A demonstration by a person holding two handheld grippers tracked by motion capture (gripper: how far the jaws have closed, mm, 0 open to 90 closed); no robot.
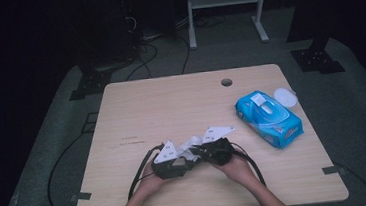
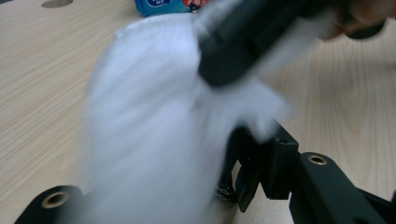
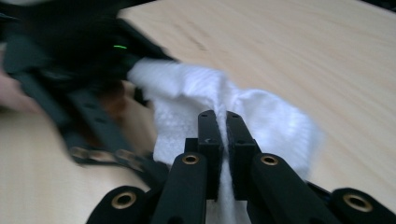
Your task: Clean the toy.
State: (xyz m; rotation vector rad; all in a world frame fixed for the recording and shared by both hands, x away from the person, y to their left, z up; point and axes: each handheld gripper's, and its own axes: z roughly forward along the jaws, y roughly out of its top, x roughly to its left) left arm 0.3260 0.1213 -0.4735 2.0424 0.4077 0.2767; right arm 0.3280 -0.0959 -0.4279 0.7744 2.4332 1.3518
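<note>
Two hand-held grippers, one wipe between them, near edge of the bench.

Right hand-held gripper [image 3: 217,122]: jaws pressed together on a fold of the wipe [image 3: 261,116], which runs up between them.

Left hand-held gripper [image 1: 172,165]: you hold it just left of the right one, tips almost meeting; the wipe drapes blurred over its jaws, so you cannot tell whether they are clamped.

Wipe: lifted off the bench [image 1: 171,104], its long axis running left to right from one gripper to the other. Both are equally near; any spreading pull would go along that axis.

Pack [image 1: 268,118]: blue, flap open, far right, well apart.
</note>
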